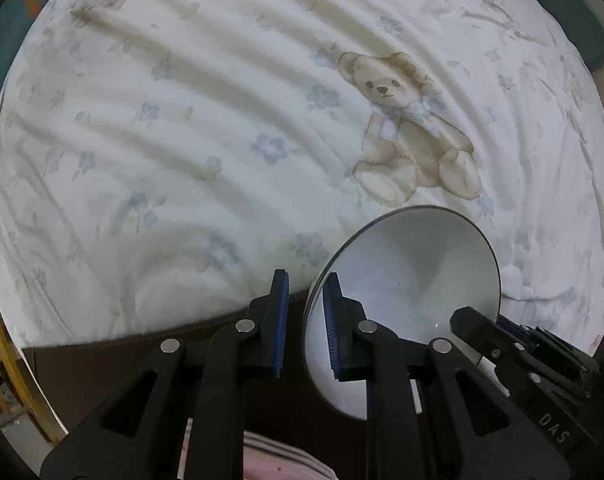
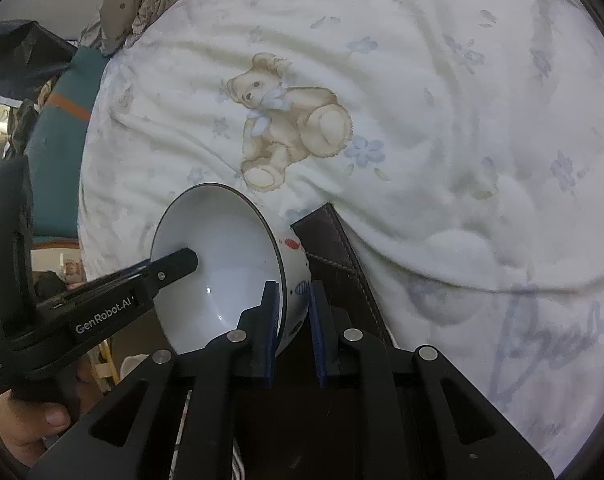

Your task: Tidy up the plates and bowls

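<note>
A white bowl (image 1: 413,280) with a dark rim and red and blue marks on its outside (image 2: 222,248) is held tilted in the air over the bed edge. My right gripper (image 2: 293,285) is shut on the bowl's wall, one pad inside and one outside. My left gripper (image 1: 306,276) straddles the opposite rim with a gap showing beside the left pad, so it is open. The right gripper's finger (image 1: 473,324) reaches into the bowl in the left wrist view. The left gripper's finger (image 2: 178,264) does the same in the right wrist view. Pink-striped rims (image 1: 278,456), perhaps plates, lie below.
A bed with a white teddy-bear sheet (image 1: 222,120) fills both views. A dark brown leather surface (image 2: 333,248) lies under the grippers against the bed. A person's hand (image 2: 30,428) holds the left gripper. A teal cushion (image 2: 58,140) and clutter stand far left.
</note>
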### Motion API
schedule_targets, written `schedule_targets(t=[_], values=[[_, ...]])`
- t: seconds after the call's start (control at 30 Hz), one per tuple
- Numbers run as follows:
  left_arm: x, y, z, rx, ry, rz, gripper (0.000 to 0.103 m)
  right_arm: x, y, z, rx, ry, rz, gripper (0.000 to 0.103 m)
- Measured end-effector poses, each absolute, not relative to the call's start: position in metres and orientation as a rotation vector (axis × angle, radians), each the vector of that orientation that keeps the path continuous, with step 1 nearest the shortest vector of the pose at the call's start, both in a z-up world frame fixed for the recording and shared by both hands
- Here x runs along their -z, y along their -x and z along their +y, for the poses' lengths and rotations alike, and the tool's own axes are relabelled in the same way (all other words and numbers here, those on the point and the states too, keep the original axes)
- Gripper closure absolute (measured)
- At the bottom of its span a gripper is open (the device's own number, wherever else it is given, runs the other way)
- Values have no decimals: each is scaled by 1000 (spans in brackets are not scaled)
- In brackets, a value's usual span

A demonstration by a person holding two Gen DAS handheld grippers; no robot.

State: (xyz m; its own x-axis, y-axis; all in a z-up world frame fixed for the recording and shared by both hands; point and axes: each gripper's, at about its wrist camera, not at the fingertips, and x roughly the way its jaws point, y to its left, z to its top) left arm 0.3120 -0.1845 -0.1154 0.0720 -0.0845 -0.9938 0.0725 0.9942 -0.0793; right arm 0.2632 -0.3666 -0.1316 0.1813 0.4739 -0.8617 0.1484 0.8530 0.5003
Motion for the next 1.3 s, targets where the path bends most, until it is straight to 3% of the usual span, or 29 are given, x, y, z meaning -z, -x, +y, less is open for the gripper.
schedule_targets(t=[0.1,0.43,0.83,1.07,1.3], values=[[114,-313,-187,136,-25,1485,95,132,-266,-362,-232,-500,1381,87],[80,-287,-194,143,-93,1462,97,119,-258,-362,-217,-475,1348,94],[-16,-234,-161,184,-34,1274,97,31,-220,-343,-312,-417,1181,93],[-51,-193,-126,187,13,1194,97,-16,-175,-315,-362,-379,1085,92],[-58,-139,-78,216,65,1160,97,-26,-127,-280,-412,-324,1069,92]])
